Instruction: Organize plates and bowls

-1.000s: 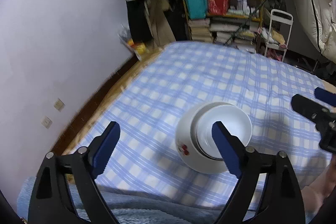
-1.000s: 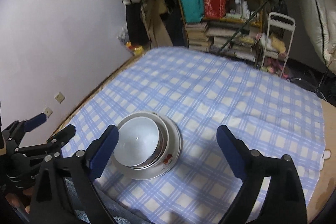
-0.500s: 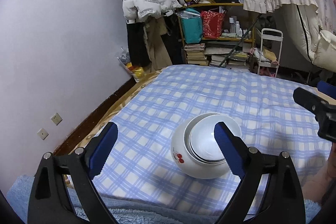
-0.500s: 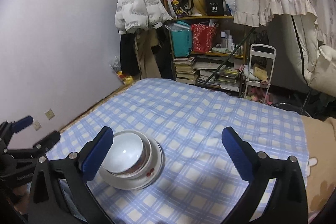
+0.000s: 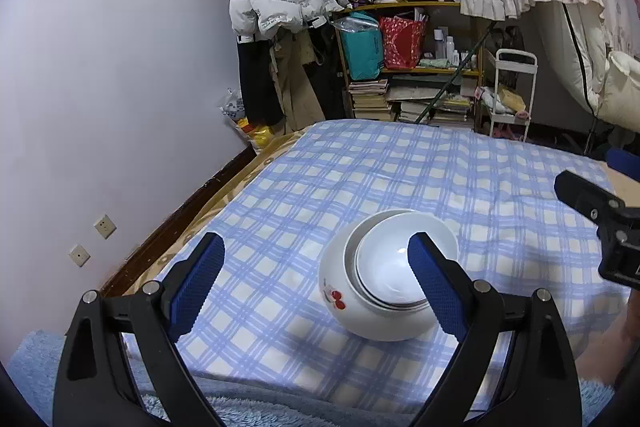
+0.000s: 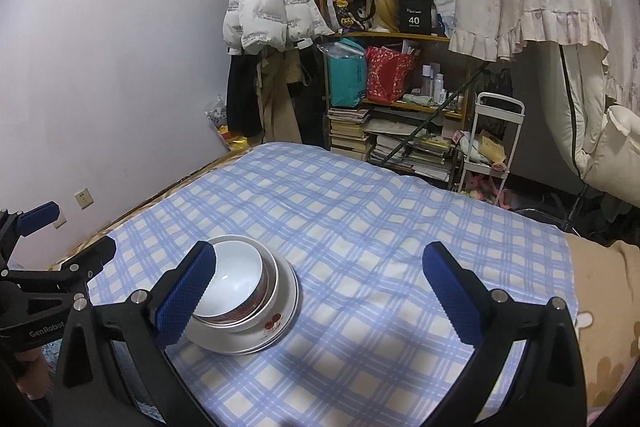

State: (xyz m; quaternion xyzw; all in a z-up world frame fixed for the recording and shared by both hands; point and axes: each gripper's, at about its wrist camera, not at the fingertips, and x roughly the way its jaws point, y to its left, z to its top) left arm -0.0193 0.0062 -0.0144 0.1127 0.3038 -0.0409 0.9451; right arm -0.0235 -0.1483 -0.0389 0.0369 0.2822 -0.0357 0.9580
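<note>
1. The checked blue cloth fills the middle of both views; nothing lies on it between my grippers and the dishes.
2. A white jacket hangs at upper centre, with a cluttered shelf to its right.
3. The stack of dishes sits lower left in the right view: white bowls nested on a plate, with a red cherry print.
4. My left gripper and right gripper are both spread wide, holding nothing.
</note>
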